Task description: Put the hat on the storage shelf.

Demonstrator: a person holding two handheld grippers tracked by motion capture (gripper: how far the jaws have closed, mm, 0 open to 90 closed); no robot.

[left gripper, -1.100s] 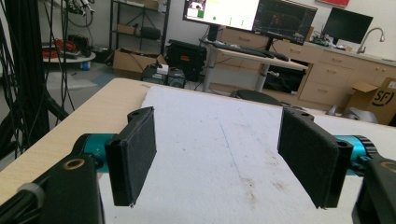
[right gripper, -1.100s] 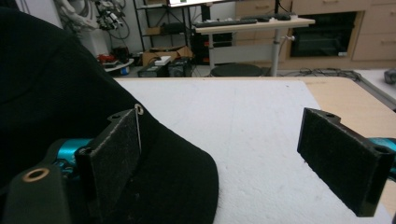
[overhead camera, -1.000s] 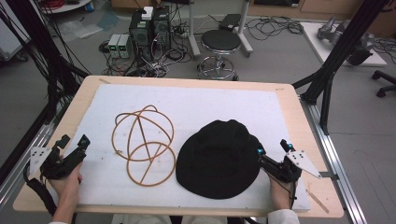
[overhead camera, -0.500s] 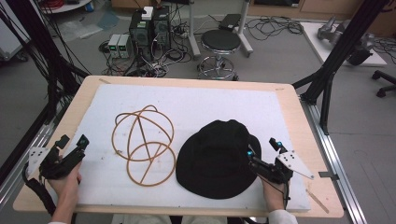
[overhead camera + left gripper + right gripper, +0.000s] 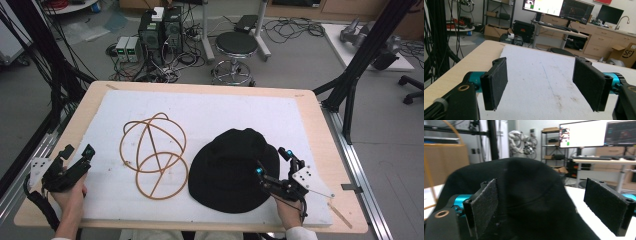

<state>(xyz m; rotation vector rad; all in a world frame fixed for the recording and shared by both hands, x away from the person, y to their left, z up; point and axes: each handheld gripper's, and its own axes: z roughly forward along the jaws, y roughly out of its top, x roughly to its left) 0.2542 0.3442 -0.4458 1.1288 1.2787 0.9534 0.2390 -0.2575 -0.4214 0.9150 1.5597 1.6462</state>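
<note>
A black hat [image 5: 232,170] lies on the white mat [image 5: 210,112], right of centre. Left of it stands a brown wire frame [image 5: 152,150] of joined rings. My right gripper [image 5: 271,161] is open at the hat's right brim, its inner jaw over the brim's edge. In the right gripper view the hat [image 5: 529,185] rises close ahead between the open jaws of this gripper [image 5: 542,185], and the wire frame [image 5: 429,172] shows at the left edge. My left gripper [image 5: 78,150] is open at the mat's left edge, with nothing between the jaws of that gripper [image 5: 540,65].
The mat covers most of a wooden table [image 5: 100,92]. A stool [image 5: 239,45], computer boxes [image 5: 160,27] and cables stand on the floor beyond the far edge. Black frame posts [image 5: 357,65] rise at both sides of the table.
My right gripper has moved left toward the hat, so its inner jaw now reaches over the brim. The left gripper has stayed in place.
</note>
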